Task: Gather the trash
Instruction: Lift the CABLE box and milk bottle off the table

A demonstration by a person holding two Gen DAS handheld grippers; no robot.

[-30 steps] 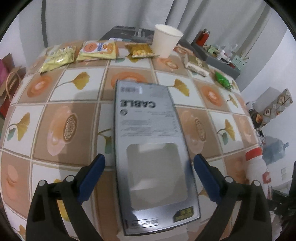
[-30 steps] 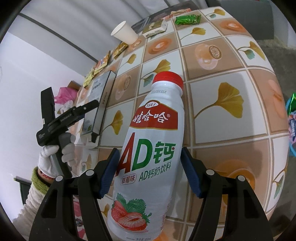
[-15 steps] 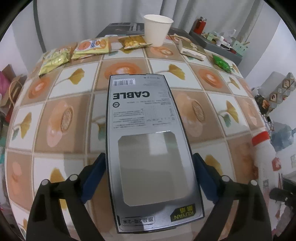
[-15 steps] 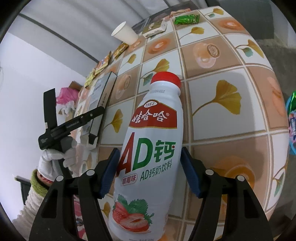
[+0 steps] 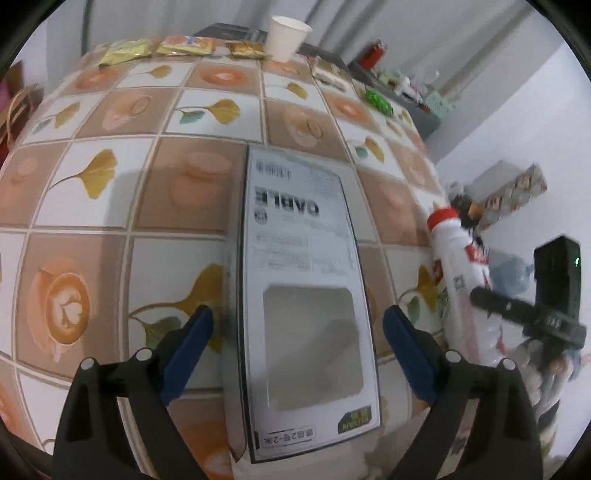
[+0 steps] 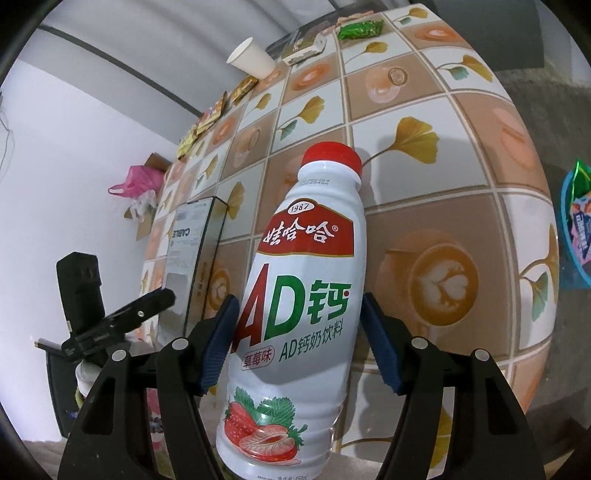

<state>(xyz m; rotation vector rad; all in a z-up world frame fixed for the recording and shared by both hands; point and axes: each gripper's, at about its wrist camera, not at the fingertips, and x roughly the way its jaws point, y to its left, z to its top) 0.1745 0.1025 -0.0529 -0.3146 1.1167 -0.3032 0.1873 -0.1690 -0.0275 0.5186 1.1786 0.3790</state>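
Your left gripper is spread wide around the grey cable box, which lies flat on the tiled table at its near edge, its windowed end overhanging toward you. The box sits between the blue pads, clear space showing on both sides, so nothing is pinched there. Your right gripper is also spread, with the white AD milk bottle standing upright between its fingers near the table's near edge; the left pad looks just at the bottle's label, while the right one stands slightly apart, and I cannot tell whether either truly touches. From the left wrist view the bottle is to the right of the box, near the table's right edge. At the far edge sit a paper cup and a row of snack packets; a green wrapper lies near the far right corner.
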